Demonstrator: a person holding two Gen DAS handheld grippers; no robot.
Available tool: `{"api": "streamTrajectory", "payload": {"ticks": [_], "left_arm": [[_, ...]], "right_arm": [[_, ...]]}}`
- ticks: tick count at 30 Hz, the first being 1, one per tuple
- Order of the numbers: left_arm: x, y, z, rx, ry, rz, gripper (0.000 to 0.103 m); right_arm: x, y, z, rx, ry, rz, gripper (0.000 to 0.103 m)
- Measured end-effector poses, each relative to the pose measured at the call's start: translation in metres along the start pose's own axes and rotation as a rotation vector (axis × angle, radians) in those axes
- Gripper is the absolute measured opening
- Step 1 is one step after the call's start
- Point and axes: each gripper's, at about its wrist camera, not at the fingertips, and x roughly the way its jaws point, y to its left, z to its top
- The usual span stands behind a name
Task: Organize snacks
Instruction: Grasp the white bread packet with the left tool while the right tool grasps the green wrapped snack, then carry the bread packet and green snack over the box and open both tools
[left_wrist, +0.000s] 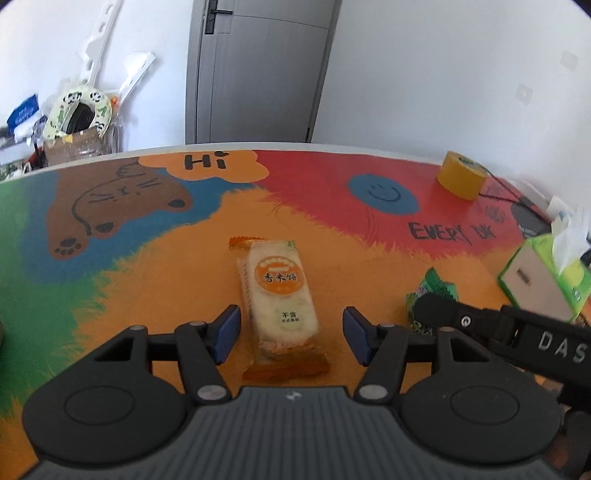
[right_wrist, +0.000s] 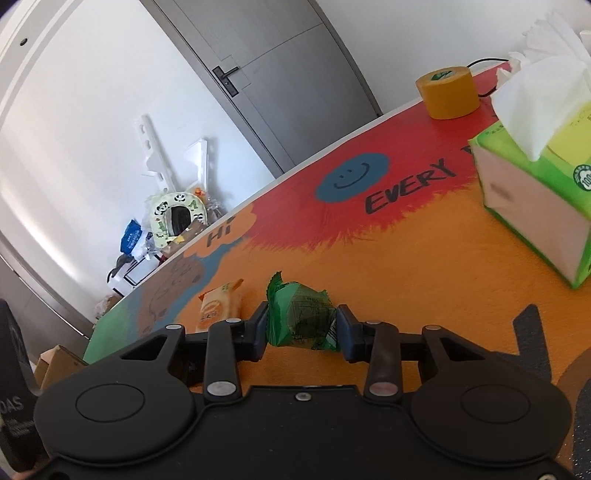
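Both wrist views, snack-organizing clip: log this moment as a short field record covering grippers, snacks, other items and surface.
left gripper: open, fingers on either side of the rice cracker packet, not touching it
right gripper: shut on the green snack packet
rice cracker packet: orange and white, flat on the table
green snack packet: pinched between the blue pads
tissue box: green, tissue sticking out the top
tape roll: yellow, near the far edge
table: colorful painted cartoon top

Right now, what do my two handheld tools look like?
Both match: the left tool and right tool have black linkage arms, silver rivets, round black housings, a ribbed grey-black body and blue fingers. White "DAS" lettering marks one's side. No cables visible.
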Motion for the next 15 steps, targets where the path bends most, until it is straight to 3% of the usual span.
{"api": "streamTrajectory", "payload": {"ticks": [1,3,15], "left_arm": [[0.0,0.001,0.0,-0.002,0.001,0.001,0.058],[-0.002,0.001,-0.001,0.002,-0.002,0.029,0.033],[-0.057,0.023,-0.01,-0.013,-0.043,0.029,0.033]], "right_arm": [[0.0,0.001,-0.001,-0.001,0.001,0.005,0.038],[0.001,0.002,-0.001,-0.009,0.001,0.007,0.038],[-0.014,0.012,-0.016,0.006,-0.002,-0.003,0.038]]}}
